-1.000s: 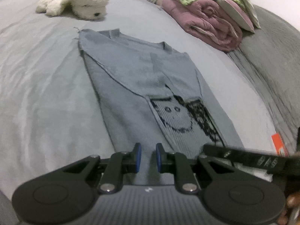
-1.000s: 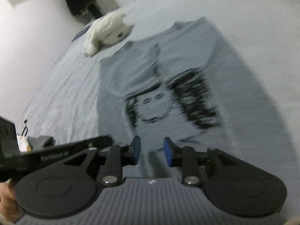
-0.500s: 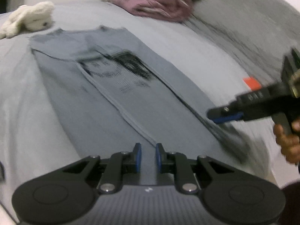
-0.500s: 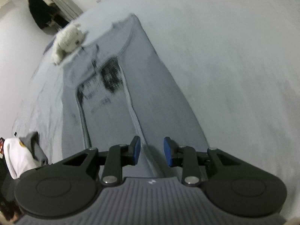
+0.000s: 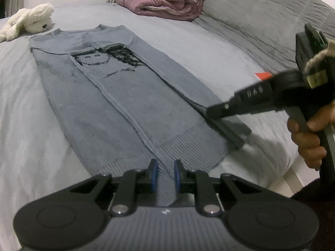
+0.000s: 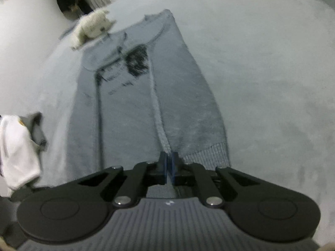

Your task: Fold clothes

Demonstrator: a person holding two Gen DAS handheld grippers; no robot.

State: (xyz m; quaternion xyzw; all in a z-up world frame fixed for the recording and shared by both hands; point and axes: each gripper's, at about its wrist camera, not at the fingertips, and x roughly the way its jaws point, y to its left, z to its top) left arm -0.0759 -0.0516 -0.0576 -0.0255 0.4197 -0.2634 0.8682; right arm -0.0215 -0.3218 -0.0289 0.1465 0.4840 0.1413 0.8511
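Blue pads on the left gripper (image 5: 164, 174) stand a little apart, and a ribbed strip of the grey sweater (image 5: 129, 96) fills the gap from pad to pad, so these jaws grip the knit at the hem end. The right gripper (image 6: 168, 167) has just been closing; its jaws are now pressed together with only a thin line between the pads. They sit right at the sweater's hem, where a long fold line ends, but I cannot tell whether any knit is caught in them. From the left wrist view, that right gripper's tip rests on the folded side edge of the sweater near the hem, with a hand (image 5: 307, 138) wrapped around its handle.

The sweater lies flat and lengthwise on the bed (image 5: 25, 125), both sides folded inward, hem towards the grippers, neck at the far end. A black knitted face motif shows on the chest. Beyond the neck lies a white plush toy (image 5: 27, 24). A rolled purple blanket (image 5: 163, 2) sits further back beside a grey quilt (image 5: 261, 16). A white cloth (image 6: 18, 144) lies off to the left of the sweater.
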